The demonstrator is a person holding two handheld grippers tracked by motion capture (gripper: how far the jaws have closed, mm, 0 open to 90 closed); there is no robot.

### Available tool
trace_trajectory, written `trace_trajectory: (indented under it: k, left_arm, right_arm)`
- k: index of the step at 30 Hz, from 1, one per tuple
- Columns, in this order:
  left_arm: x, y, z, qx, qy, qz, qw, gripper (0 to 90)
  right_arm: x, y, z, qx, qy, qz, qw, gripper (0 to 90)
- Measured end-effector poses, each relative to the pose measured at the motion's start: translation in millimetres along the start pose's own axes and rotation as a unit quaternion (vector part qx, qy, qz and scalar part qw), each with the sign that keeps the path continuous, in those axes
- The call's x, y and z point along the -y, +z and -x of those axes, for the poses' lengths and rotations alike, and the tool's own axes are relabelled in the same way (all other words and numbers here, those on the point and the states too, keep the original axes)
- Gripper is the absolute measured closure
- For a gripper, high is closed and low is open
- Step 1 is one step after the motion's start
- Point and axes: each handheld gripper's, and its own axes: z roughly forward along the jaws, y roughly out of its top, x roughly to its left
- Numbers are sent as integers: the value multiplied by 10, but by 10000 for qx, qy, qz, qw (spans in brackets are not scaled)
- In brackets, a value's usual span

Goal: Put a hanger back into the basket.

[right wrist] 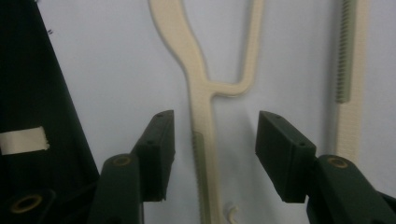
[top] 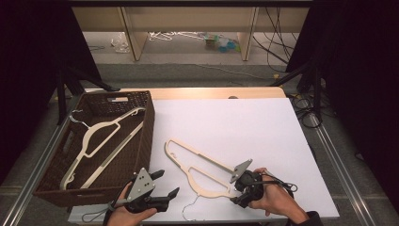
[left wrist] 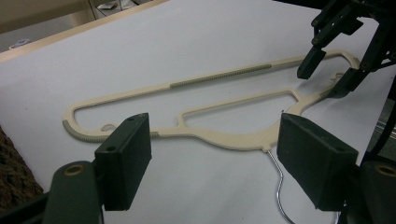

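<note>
A cream plastic hanger (top: 197,165) lies flat on the white table sheet (top: 244,122), its wire hook (top: 190,207) toward the front edge. My right gripper (top: 234,193) is at the hanger's near right end. In the right gripper view, one thin arm of the hanger (right wrist: 201,140) runs between the jaws with a gap on both sides, so my right gripper (right wrist: 212,149) is open. My left gripper (top: 168,182) hovers open just left of the hook, with nothing between its jaws. From the left gripper view, the hanger (left wrist: 224,135) lies beyond my left gripper (left wrist: 217,149), with the right gripper (left wrist: 327,74) at its far end.
A brown wicker basket (top: 148,127) stands at the table's left with a second cream hanger (top: 101,136) lying in it. Beyond the table are a wooden shelf frame (top: 136,37), cables and loose items on the floor. Dark stands flank both sides.
</note>
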Motion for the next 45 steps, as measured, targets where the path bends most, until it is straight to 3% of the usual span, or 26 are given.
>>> trace_trajectory:
  k: [7, 18, 26, 33, 35, 38, 45]
  left_arm:
    - [0, 2, 5, -14, 17, -25, 10000, 259]
    - [0, 7, 6, -6, 39, -53, 10000, 258]
    - [2, 10, 4, -12, 36, -57, 10000, 258]
    - [9, 43, 12, -5, 12, -66, 10000, 259]
    - [13, 64, 28, 30, 68, -128, 9999, 258]
    - [18, 101, 55, 55, 110, -169, 9998, 259]
    - [48, 200, 89, 38, 461, -491, 9977, 259]
  right_arm:
    - [-56, 47, -63, 52, -183, -316, 9993, 608]
    - [-175, 79, -67, 71, -56, -785, 9969, 668]
    - [-211, 93, -118, 83, -258, -858, 9959, 793]
    - [-202, 92, -95, 11, -249, -831, 9962, 786]
    - [-183, 87, -63, -75, -151, -777, 9968, 785]
    - [-188, 91, -77, -36, -239, -779, 9967, 792]
    - [-204, 71, -75, -75, -319, -799, 9963, 799]
